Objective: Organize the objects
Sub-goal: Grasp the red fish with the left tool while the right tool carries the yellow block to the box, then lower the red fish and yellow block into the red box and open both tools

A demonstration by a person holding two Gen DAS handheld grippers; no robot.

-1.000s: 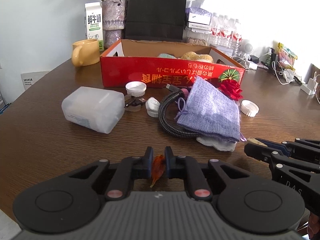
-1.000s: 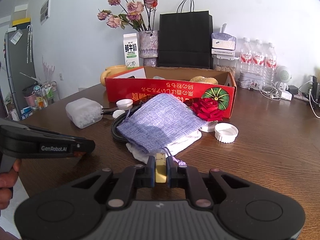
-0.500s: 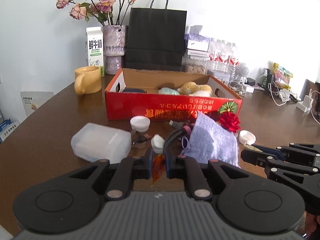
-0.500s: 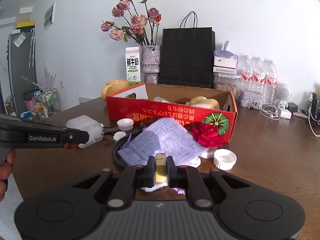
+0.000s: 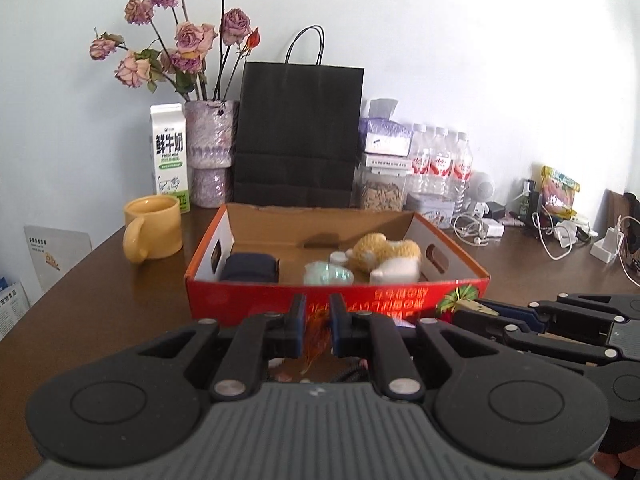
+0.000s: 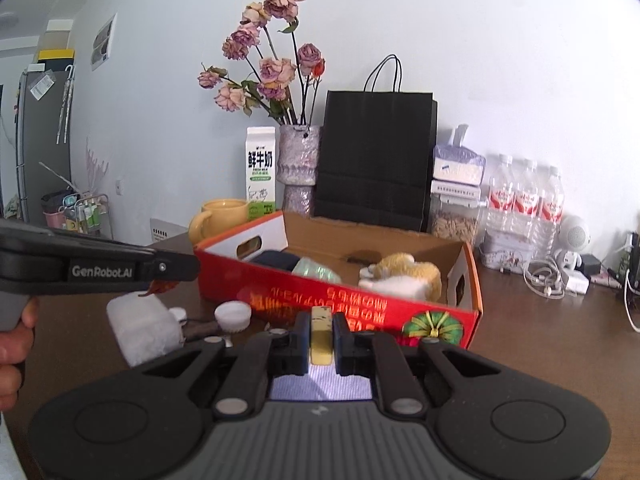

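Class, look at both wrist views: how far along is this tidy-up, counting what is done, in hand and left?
Done: a dark case, a pale green item and a plush toy lie in the red box. In hand: the left gripper pinches an orange feather-like piece, and the right gripper clamps a small yellow block. Left: the frosted container and white cap sit on the table.

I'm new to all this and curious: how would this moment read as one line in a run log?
left gripper: shut on orange feather | right gripper: shut on yellow block | both in front of red box
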